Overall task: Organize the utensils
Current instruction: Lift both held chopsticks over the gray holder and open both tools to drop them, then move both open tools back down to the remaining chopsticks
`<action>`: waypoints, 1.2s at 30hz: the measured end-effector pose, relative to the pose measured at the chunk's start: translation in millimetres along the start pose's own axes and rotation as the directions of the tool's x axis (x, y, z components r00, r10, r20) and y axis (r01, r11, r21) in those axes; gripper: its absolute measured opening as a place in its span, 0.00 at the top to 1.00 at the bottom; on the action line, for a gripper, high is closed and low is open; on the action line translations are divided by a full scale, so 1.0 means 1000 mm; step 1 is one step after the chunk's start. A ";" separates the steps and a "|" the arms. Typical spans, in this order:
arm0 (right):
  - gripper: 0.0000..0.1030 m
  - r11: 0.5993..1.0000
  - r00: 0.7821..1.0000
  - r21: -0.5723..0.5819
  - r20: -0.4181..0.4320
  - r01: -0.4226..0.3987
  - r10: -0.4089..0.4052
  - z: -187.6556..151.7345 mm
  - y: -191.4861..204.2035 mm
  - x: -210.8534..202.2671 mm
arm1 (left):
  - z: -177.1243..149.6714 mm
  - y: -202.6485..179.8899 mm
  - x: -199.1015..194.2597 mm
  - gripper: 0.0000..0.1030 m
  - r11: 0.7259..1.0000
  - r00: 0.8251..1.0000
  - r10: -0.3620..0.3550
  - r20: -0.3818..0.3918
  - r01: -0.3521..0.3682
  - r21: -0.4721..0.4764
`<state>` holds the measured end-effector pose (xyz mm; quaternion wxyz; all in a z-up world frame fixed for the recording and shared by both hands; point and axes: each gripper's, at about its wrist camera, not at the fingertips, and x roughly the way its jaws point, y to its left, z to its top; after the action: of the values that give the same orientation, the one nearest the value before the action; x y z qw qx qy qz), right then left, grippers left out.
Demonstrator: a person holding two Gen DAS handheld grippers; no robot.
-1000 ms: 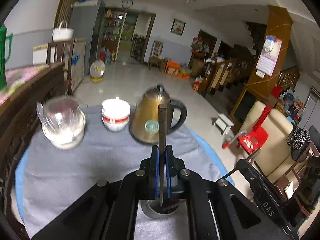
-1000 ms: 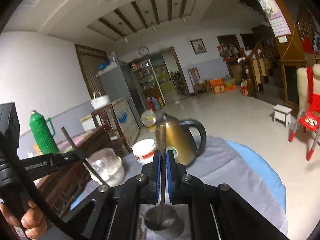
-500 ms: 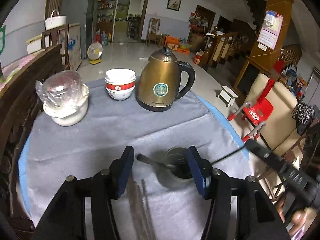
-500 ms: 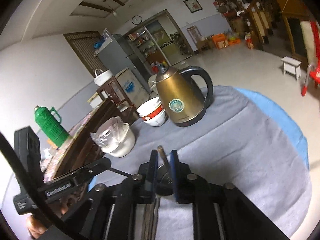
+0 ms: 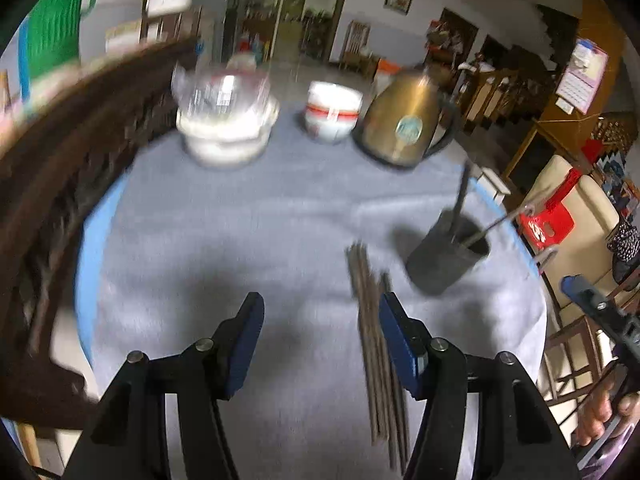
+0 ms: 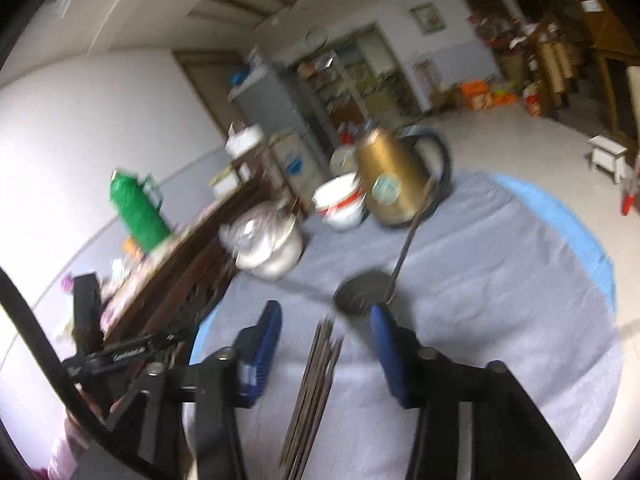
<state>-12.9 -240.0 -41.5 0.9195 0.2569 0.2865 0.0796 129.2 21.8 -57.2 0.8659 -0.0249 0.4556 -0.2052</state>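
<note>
A dark cup point(image 5: 448, 258) stands on the grey cloth at the right, with two thin utensils leaning in it; it also shows in the right wrist view point(image 6: 362, 292). A bundle of dark chopsticks point(image 5: 376, 344) lies flat on the cloth beside the cup, and shows between the right fingers point(image 6: 316, 384). My left gripper point(image 5: 322, 344) is open and empty, above the cloth left of the chopsticks. My right gripper point(image 6: 326, 352) is open and empty, above the chopsticks and just short of the cup. Both views are blurred.
A gold kettle point(image 5: 404, 126), a red-banded white bowl point(image 5: 332, 114) and a wrapped white pot point(image 5: 226, 120) stand at the back of the cloth point(image 5: 240, 220). A dark wooden rail point(image 5: 60, 168) runs along the left. A green thermos point(image 6: 138, 208) stands beyond it.
Both grippers were shut on utensils over the cup a second ago. They opened, the utensils now stand in the cup, and both grippers pulled back and left.
</note>
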 end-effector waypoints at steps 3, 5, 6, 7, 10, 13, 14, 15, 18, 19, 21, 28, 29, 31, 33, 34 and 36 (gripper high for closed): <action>0.63 1.000 0.991 0.004 -0.129 0.021 -0.021 -0.020 0.003 0.043 | -0.021 0.005 0.026 0.41 0.999 0.995 -0.017 -0.096 0.013 -0.040; 0.69 0.999 0.976 0.032 -0.215 0.016 -0.009 -0.034 0.001 0.073 | -0.034 0.001 0.039 0.41 0.999 0.990 -0.026 -0.138 0.021 -0.042; 0.73 0.999 0.970 0.037 -0.243 0.020 -0.010 -0.039 0.000 0.084 | -0.040 -0.001 0.045 0.41 0.999 0.986 -0.034 -0.161 0.028 -0.040; 0.75 0.999 0.962 0.042 -0.274 0.027 -0.014 -0.046 -0.002 0.098 | -0.044 -0.002 0.049 0.41 0.999 0.984 -0.040 -0.175 0.034 -0.040; 0.78 0.997 0.944 0.060 -0.330 0.039 -0.017 -0.057 -0.008 0.127 | -0.059 -0.010 0.064 0.41 0.998 0.970 -0.067 -0.235 0.061 -0.033; 0.79 0.996 0.936 0.082 -0.353 0.035 -0.004 -0.061 -0.010 0.146 | -0.063 -0.021 0.072 0.41 0.997 0.966 -0.071 -0.250 0.071 -0.010; 0.79 0.996 0.935 0.083 -0.356 0.032 -0.001 -0.060 -0.010 0.152 | -0.065 -0.022 0.073 0.41 0.998 0.965 -0.068 -0.254 0.069 -0.005; 0.79 0.996 0.932 0.084 -0.361 0.031 0.002 -0.060 -0.010 0.157 | -0.066 -0.024 0.077 0.41 0.998 0.963 -0.066 -0.262 0.068 -0.004; 0.79 0.995 0.921 0.095 -0.390 0.028 0.011 -0.063 -0.008 0.172 | -0.069 -0.028 0.084 0.41 0.997 0.959 -0.071 -0.276 0.073 -0.002; 0.79 0.995 0.919 0.096 -0.394 0.030 0.010 -0.065 -0.005 0.174 | -0.069 -0.029 0.086 0.41 0.997 0.958 -0.069 -0.279 0.072 -0.002; 0.79 0.995 0.916 0.094 -0.401 0.034 0.007 -0.065 -0.002 0.184 | -0.069 -0.028 0.089 0.41 0.997 0.956 -0.074 -0.284 0.074 -0.010; 0.83 0.995 0.909 0.065 -0.415 0.074 -0.040 -0.070 -0.002 0.196 | -0.072 -0.031 0.092 0.42 0.998 0.964 -0.055 -0.260 0.057 0.000; 0.83 0.995 0.908 0.061 -0.417 0.074 -0.041 -0.069 -0.002 0.197 | -0.072 -0.032 0.092 0.42 0.999 0.965 -0.049 -0.256 0.052 0.006; 0.84 0.996 0.908 0.046 -0.416 0.081 -0.054 -0.069 -0.001 0.196 | -0.074 -0.037 0.093 0.42 0.999 0.968 -0.021 -0.249 0.030 0.032; 0.87 0.994 0.906 0.026 -0.415 0.103 -0.083 -0.068 -0.003 0.195 | -0.072 -0.040 0.096 0.42 0.999 0.969 -0.009 -0.246 0.020 0.040; 0.87 0.994 0.905 0.027 -0.417 0.106 -0.085 -0.068 -0.005 0.194 | -0.072 -0.040 0.097 0.42 0.999 0.970 -0.009 -0.245 0.019 0.039; 0.89 0.992 0.903 0.032 -0.419 0.122 -0.098 -0.067 -0.010 0.190 | -0.070 -0.039 0.098 0.42 0.999 0.971 -0.014 -0.241 0.022 0.030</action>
<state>105.0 -164.4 -186.3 0.8326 0.2437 0.4920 0.0724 109.0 -40.8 -165.1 0.8027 0.0102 0.5534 -0.2220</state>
